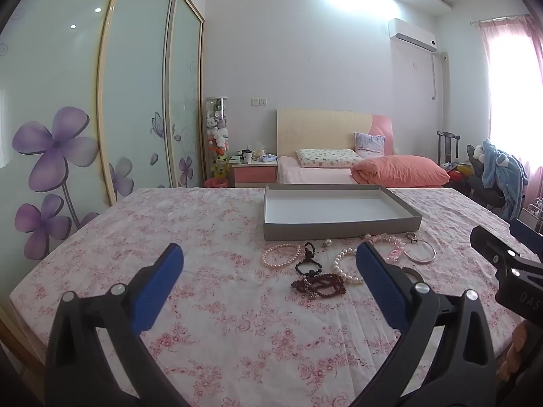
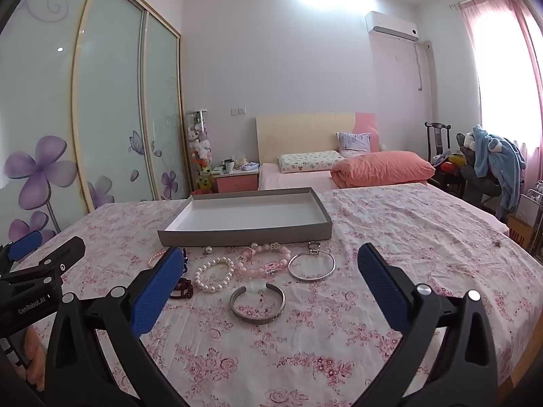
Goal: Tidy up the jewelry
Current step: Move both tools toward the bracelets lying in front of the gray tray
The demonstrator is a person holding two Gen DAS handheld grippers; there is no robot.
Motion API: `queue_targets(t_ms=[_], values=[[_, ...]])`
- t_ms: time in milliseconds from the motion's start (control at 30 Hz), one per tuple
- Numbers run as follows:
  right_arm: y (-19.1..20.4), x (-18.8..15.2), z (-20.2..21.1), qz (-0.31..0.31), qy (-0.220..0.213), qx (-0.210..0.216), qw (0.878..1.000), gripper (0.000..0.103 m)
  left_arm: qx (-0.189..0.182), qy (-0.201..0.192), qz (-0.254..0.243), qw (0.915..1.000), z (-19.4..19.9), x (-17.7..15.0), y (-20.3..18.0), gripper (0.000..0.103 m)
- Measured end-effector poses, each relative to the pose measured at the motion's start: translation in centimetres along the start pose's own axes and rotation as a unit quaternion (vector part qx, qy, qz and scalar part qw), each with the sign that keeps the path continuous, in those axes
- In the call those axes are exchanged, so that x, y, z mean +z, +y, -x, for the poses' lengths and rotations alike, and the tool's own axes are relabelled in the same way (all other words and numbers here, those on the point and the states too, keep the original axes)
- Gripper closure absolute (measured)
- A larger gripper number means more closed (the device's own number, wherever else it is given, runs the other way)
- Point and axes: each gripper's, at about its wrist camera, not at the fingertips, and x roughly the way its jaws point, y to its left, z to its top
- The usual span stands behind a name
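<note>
We hold the left gripper (image 1: pixel 268 254) and the right gripper (image 2: pixel 268 254) wide apart, both empty, above the near edge of the floral tablecloth (image 1: pixel 190 234). The jewelry lies mid-cloth, just before the gray tray (image 1: pixel 339 229) (nothing in it). Only the right view shows the silver cuff (image 2: pixel 257 304); only the left fully shows the dark bead strand (image 1: pixel 319 284).

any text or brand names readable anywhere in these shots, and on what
"GenRobot.AI": white print on the black body of the left tongs, seen in the right wrist view.
"DAS", cut off by the frame edge: faint letters on the black body of the right tongs, seen in the left wrist view.
No other text is readable.
</note>
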Motion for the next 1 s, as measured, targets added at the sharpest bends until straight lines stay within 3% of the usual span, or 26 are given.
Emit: queue_targets(t_ms=[1000], values=[[-0.05,-0.27,-0.21,-0.001,0.001,0.0,1.0,0.002,0.0,0.002,0.001,1.0,-0.03,0.0,0.01,0.004]])
